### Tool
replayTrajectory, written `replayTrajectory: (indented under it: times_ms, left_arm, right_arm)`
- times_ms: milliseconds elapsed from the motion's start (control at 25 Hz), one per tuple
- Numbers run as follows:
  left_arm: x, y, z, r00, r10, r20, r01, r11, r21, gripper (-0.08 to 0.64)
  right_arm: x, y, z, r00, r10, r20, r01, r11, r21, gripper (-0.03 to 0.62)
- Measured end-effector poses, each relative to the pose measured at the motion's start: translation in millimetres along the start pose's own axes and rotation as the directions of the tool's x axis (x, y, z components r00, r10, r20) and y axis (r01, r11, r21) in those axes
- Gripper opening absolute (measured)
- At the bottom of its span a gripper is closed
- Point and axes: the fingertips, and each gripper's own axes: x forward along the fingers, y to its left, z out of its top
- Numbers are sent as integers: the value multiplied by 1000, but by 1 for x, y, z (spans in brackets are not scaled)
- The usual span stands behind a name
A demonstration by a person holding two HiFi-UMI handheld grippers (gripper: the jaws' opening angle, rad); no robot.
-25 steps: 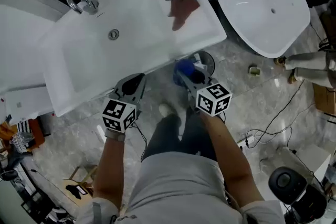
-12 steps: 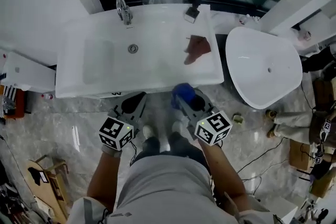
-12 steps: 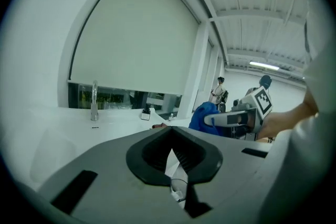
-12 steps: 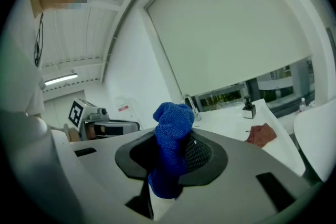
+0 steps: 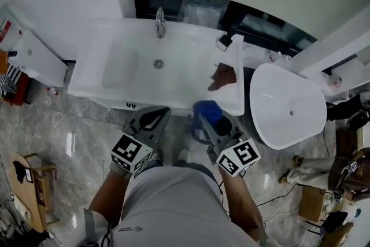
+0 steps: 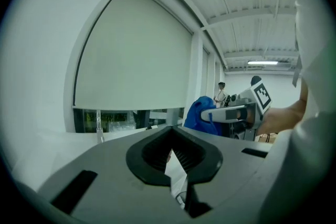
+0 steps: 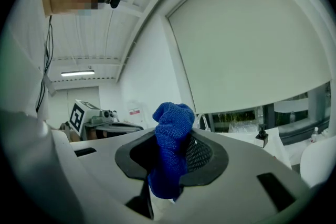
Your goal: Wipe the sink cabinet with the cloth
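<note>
Since a second ago the sink cabinet (image 5: 110,88) has swung square ahead of me, with both tools just short of its front edge. My right tool (image 5: 211,123) is clenched on the blue cloth (image 5: 206,109). My left tool (image 5: 156,115) is closed on nothing beside it.

Faucet (image 5: 160,21) behind drain (image 5: 158,64); second basin (image 5: 287,106) right of the sink cabinet (image 5: 176,85).
</note>
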Motion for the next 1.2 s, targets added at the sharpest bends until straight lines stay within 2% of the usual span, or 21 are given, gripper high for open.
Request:
replayTrajectory:
  times_ms: [320, 560, 920, 1200]
  left_arm:
    - [-13, 0, 31, 997, 22, 75, -23, 1000, 4, 11]
    - [-19, -6, 30, 997, 27, 75, -29, 999, 28, 11]
    - [-22, -9, 32, 996, 16, 87, -16, 1000, 1, 11]
    - [-25, -8, 30, 997, 21, 79, -21, 1000, -2, 12]
  right_arm:
    - [-3, 15, 27, 999, 20, 35, -18, 998, -57, 98]
    - [-6, 18, 33, 998, 16, 61, -11, 997, -76, 98]
    - [-13, 17, 38, 998, -24, 64, 31, 995, -100, 97]
    - [-15, 15, 35, 996, -42, 75, 48, 995, -83, 98]
